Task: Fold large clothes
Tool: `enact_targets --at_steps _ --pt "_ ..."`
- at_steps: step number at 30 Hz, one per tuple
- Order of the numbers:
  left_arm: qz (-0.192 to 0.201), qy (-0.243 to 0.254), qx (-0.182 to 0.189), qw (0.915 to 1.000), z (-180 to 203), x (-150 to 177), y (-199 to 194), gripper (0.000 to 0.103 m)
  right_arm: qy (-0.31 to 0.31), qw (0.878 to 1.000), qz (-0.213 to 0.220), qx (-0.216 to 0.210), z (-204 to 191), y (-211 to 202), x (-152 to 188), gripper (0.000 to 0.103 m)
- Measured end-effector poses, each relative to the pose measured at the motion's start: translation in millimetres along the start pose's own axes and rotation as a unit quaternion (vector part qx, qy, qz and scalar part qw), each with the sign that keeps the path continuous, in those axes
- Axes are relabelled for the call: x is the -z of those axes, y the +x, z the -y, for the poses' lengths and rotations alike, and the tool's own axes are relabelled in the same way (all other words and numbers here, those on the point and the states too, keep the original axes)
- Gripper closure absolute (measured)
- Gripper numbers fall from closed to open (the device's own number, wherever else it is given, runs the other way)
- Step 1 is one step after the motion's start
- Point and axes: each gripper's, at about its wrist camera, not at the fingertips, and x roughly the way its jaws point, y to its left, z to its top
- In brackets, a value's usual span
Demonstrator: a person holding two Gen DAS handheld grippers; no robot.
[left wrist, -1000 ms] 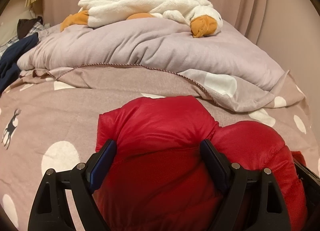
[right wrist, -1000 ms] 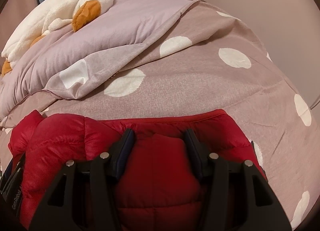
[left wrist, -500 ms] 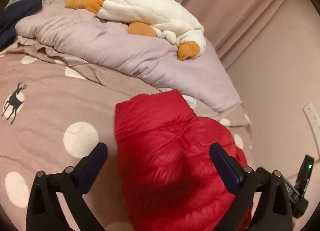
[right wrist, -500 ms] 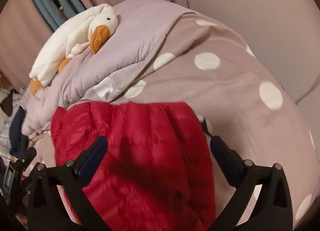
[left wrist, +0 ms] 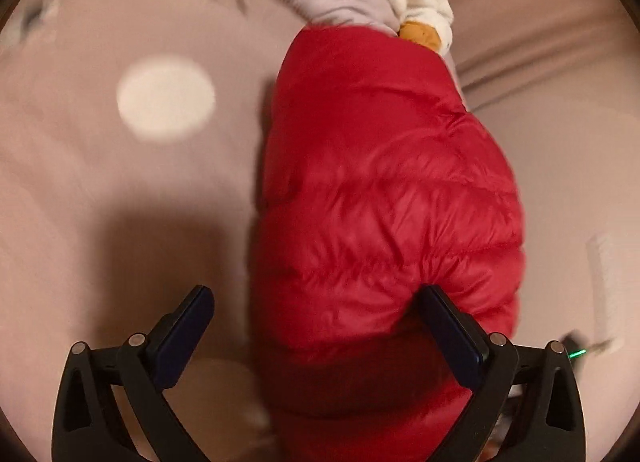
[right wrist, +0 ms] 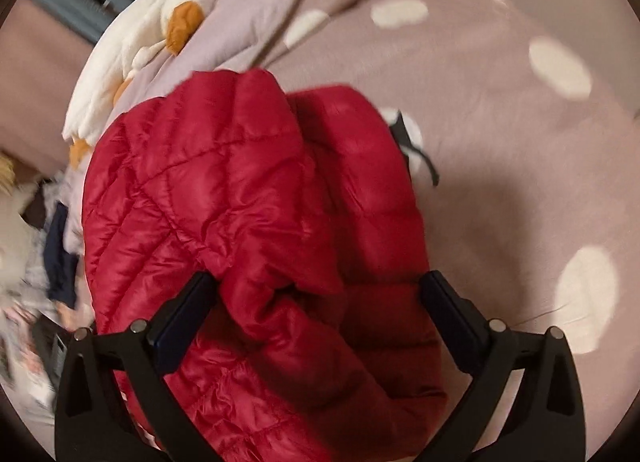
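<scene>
Bed (right wrist: 500,110): pinkish-brown polka-dot duvet cover, fills both views beyond the fingers. A lilac quilt (right wrist: 256,10) is bunched up at the far side.

Red down jacket (left wrist: 380,190): puffy, quilted, lying on the bed in a folded bundle. In the left wrist view it runs from between the fingers forward, more toward the right-hand finger; bare duvet is by the left-hand finger. In the right wrist view the jacket (right wrist: 248,222) sits between and ahead of both fingers, with a fold crease running down its middle.

White plush goose (right wrist: 140,46): orange beak, on the quilt, beyond the jacket's far end.

Left gripper (left wrist: 316,302): fingers spread fully wide, nothing pinched; the right-hand finger looks to brush the jacket, no grip. Right gripper (right wrist: 318,290): fingers also spread fully wide over the jacket, not clamping it.

Step, as I judge it: a fold has been laid and the fabric let go. Next move likely calls for either re-gripping an edge for another fold or pressing the bundle flat; puffy filling may spring back open.
</scene>
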Motion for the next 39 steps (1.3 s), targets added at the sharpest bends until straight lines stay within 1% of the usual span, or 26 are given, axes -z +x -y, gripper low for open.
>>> enact_targets --at_steps 2,3,4,6,8,9,10,12,15,19,25,28,30,34,35,38,39 --pt "-0.017 -0.05 0.057 0.9969 -12 4 12 0.001 0.031 0.998 -0.023 -0.042 14 14 2 0.0" --pt "-0.021 -0.057 0.069 0.9958 -14 5 15 0.001 0.046 0.996 -0.035 -0.063 20 21 3 0.0" --pt "-0.024 -0.052 0.08 0.9951 -12 5 19 0.001 0.064 0.993 -0.042 -0.088 27 27 5 0.0" --pt "-0.04 -0.033 0.092 0.9944 -6 3 23 0.001 0.076 0.989 -0.039 -0.117 34 30 9 0.0" --pt "-0.082 -0.028 0.121 0.9889 2 0 34 0.001 0.081 0.986 -0.032 -0.14 38 32 12 0.0" --pt "-0.111 -0.027 0.141 0.9834 8 -1 42 0.001 0.085 0.985 -0.029 -0.149 40 34 14 0.0" --pt "-0.124 -0.018 0.145 0.9814 14 -1 49 0.001 0.087 0.984 -0.027 -0.152 40 35 15 0.0" --pt "-0.121 0.002 0.141 0.9826 20 -1 59 0.0 0.09 0.984 -0.027 -0.153 37 36 17 0.0" --pt "-0.118 -0.001 0.144 0.9825 22 -3 70 0.0 0.093 0.983 -0.031 -0.158 33 38 18 0.0" --pt "-0.106 0.016 0.142 0.984 29 -5 77 0.0 0.095 0.977 -0.029 -0.19 33 38 24 0.0" --pt "-0.092 0.031 0.14 0.9854 38 -1 81 0.0 0.095 0.971 -0.028 -0.218 28 40 26 0.0" --pt "-0.089 0.039 0.141 0.9852 40 -3 82 0.0 0.095 0.971 -0.022 -0.216 27 40 27 0.0" --pt "-0.087 0.042 0.141 0.9852 40 3 75 0.0 0.094 0.973 -0.012 -0.213 26 40 29 0.0" --pt "-0.082 0.045 0.144 0.9852 38 10 68 0.001 0.079 0.978 -0.007 -0.192 20 39 29 0.0" --pt "-0.08 0.046 0.145 0.9852 41 7 66 0.001 0.076 0.979 -0.004 -0.19 22 39 30 0.001" --pt "-0.069 0.061 0.142 0.9856 42 15 63 0.008 0.067 0.981 0.004 -0.182 24 36 32 0.01" --pt "-0.066 0.064 0.141 0.9857 41 15 62 0.01 0.068 0.981 0.007 -0.184 27 35 33 0.016"
